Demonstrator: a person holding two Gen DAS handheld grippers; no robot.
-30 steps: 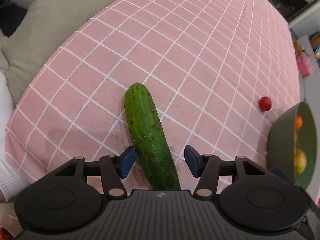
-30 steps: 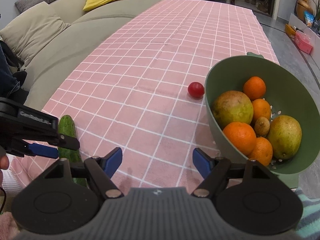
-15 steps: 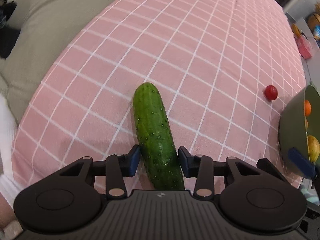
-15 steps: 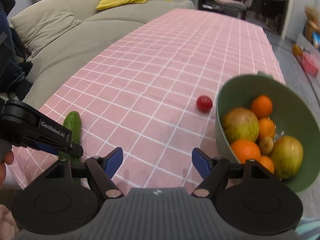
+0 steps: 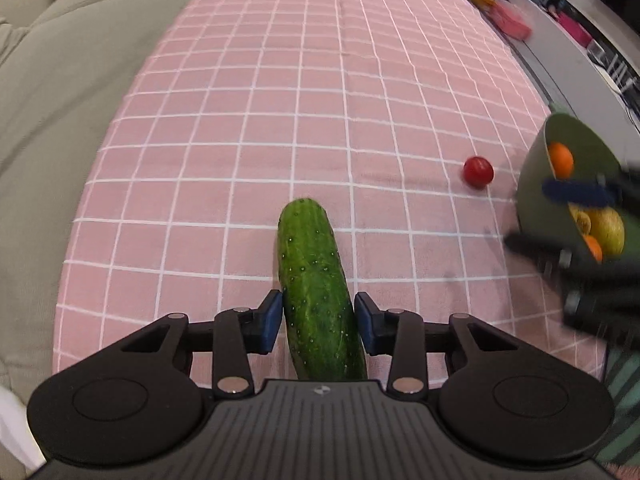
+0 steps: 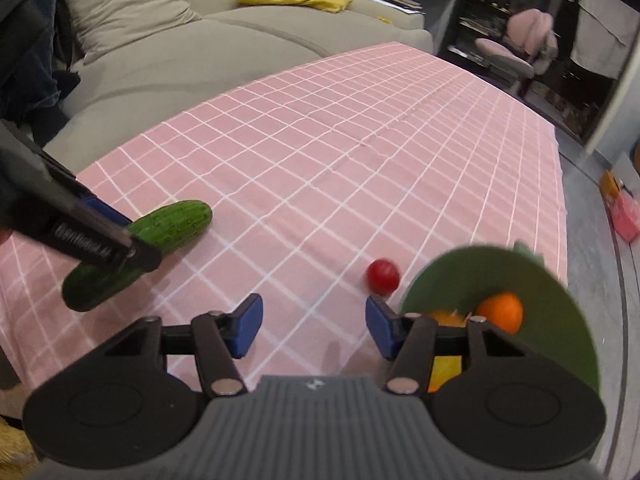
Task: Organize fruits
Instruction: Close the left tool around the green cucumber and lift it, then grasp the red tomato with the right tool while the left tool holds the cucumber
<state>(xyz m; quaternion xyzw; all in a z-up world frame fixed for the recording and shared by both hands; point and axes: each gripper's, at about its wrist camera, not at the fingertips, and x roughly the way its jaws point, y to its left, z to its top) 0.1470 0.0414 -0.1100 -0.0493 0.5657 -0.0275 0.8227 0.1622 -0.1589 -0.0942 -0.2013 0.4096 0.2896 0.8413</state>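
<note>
now that my left claw (image 5: 318, 322) has closed in from the wider gap it showed a second ago, both blue pads (image 5: 270, 320) press the flanks of the cucumber (image 5: 316, 288). a moment back only one pad touched; the grip looks made. the hold sits on the near half of the cucumber, so the long far end sticks out ahead of the fingers.

from the right wrist view the cucumber (image 6: 140, 250) appears tilted, near end dipping below the far end, and i read it as just off the pink checked table (image 5: 320, 100) or barely resting. i cannot tell which.

my right claw (image 6: 314, 330) stands wide with nothing between its pads. it has swung closer to the green bowl (image 6: 560, 320), which now crowds the right of its view; one pad sits just beside the rim. the bowl holds oranges (image 6: 500, 312) and something yellow, partly hidden behind the claw.

red tomato (image 5: 478, 172) lies loose on the table, between cucumber and bowl (image 5: 536, 184), near the bowl wall.

judgement: pick is secured, carry to the bowl comes next. the bowl already looks crowded, and the cucumber is long, so it will likely need to go in angled or lie across the fruit. off-centre grip may let the far end droop. tomato not yet collected; the empty right claw is nearest to it.
</note>
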